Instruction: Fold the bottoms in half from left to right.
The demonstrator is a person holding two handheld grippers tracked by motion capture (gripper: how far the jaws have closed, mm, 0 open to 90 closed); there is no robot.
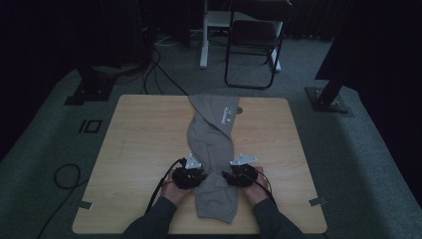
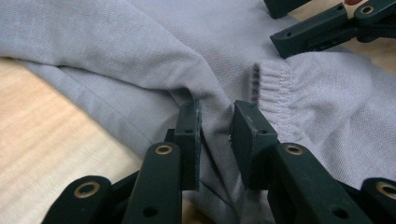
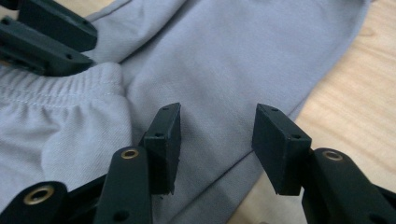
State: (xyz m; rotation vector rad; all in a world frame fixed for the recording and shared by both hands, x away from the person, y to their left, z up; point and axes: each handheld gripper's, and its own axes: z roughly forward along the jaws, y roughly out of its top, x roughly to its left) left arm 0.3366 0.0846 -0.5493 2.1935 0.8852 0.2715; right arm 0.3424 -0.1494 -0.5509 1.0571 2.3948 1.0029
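From the high view we look down on a wooden table (image 1: 144, 144) where grey sweatpants (image 1: 211, 144) lie in a long twisted strip down the middle of the frame, one end near the far edge and the other bunched at the lower centre between the person's two hands. We see the left gripper (image 1: 195, 175) and the right gripper (image 1: 230, 177) set on either side of that near end, tips turned inward toward each other, forearms coming in from the bottom edge at a shallow angle; we judge they flank the cloth so as to take both of its edges at once. In the left gripper view, the two black jaws rise from the bottom centre with a narrow gap between them, and a raised fold of the sweatpants (image 2: 217, 116) sits in that gap; the pads stand close beside the fold but we cannot tell whether they press it. A ribbed cuff (image 2: 275, 88) lies just right of them, and the other gripper's jaws reach in at the upper right. In the right gripper view, the jaws stand well apart at the lower centre, hovering over flat cloth (image 3: 219, 79) near its hem, holding nothing, with bare table (image 3: 355, 107) at the right and an elastic band (image 3: 60, 93) at the left.
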